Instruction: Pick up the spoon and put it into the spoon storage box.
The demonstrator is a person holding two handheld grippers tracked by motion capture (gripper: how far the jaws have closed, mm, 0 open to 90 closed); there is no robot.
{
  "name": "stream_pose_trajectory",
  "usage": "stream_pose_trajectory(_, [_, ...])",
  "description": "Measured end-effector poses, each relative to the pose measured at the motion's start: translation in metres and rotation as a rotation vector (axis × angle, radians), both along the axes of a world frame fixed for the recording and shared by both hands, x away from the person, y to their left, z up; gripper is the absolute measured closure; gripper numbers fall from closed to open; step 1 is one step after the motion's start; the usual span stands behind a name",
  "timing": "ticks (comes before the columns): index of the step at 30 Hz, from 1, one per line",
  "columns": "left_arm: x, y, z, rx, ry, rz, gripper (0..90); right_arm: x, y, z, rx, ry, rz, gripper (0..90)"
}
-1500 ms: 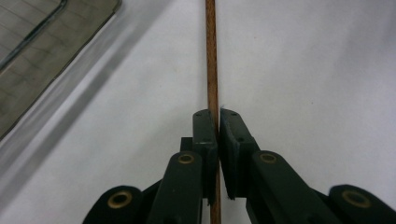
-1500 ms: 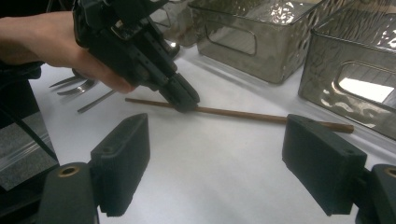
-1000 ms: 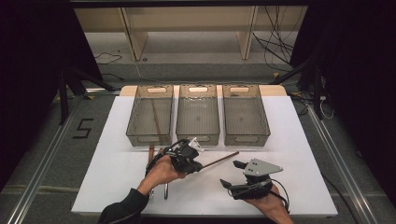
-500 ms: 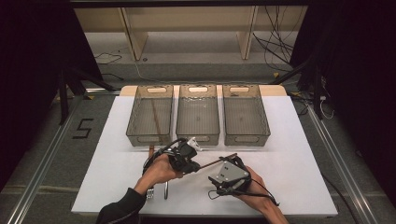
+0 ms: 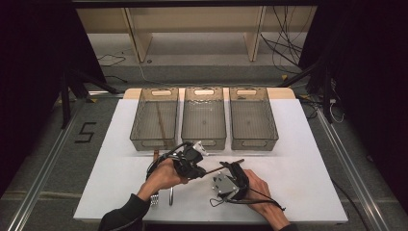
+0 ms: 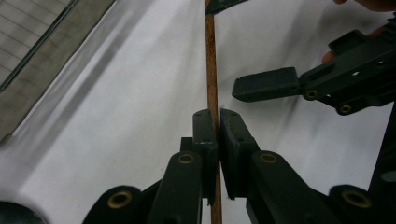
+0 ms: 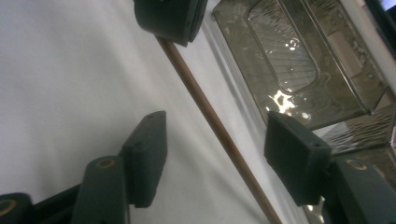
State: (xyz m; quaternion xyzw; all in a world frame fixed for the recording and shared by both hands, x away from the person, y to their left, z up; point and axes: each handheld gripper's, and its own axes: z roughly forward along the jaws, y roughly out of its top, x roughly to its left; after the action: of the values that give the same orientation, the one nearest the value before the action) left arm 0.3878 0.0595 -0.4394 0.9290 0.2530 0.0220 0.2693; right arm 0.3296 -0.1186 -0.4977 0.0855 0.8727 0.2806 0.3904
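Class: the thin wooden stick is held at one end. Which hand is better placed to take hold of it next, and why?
The right. Its tongs have just been closing and straddle the stick without touching it, while the left tongs already clamp the other end.

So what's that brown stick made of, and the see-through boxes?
The stick looks like wood or bamboo: matte reddish-brown, thin and straight, with no shine. It is pinched in the left tongs. The boxes look like smoky clear plastic: glossy, with bright glints and a rippled bottom you can see through. The look alone doesn't settle either for sure.
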Motion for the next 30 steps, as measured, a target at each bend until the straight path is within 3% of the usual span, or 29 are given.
stream_pose_trajectory(5, [-0.001,0.0,0.001,0.003,0.01,-0.001,85.1,-0.001,0.004,-0.003,-0.08,-0.058,0.024,47.1])
stream_pose_trajectory(6, [-0.001,0.0,0.0,0.001,0.009,-0.003,85.1,-0.002,0.006,-0.005,-0.063,-0.064,0.016,48.0])
stream_pose_trajectory(8, [-0.001,-0.001,0.001,0.0,0.011,-0.003,85.1,-0.002,0.006,-0.006,-0.119,-0.086,0.032,50.0])
stream_pose_trajectory(11, [-0.001,-0.001,0.001,0.0,0.012,-0.005,85.0,-0.004,0.01,-0.01,-0.092,-0.105,0.012,53.3])
stream_pose_trajectory(16, [-0.003,-0.001,0.002,-0.003,0.015,-0.008,85.1,-0.004,0.013,-0.012,-0.154,-0.158,0.044,59.0])
stream_pose_trajectory(30, [-0.003,0.003,0.007,-0.014,0.023,-0.015,85.0,-0.008,0.014,-0.012,-0.227,-0.247,0.086,80.1])
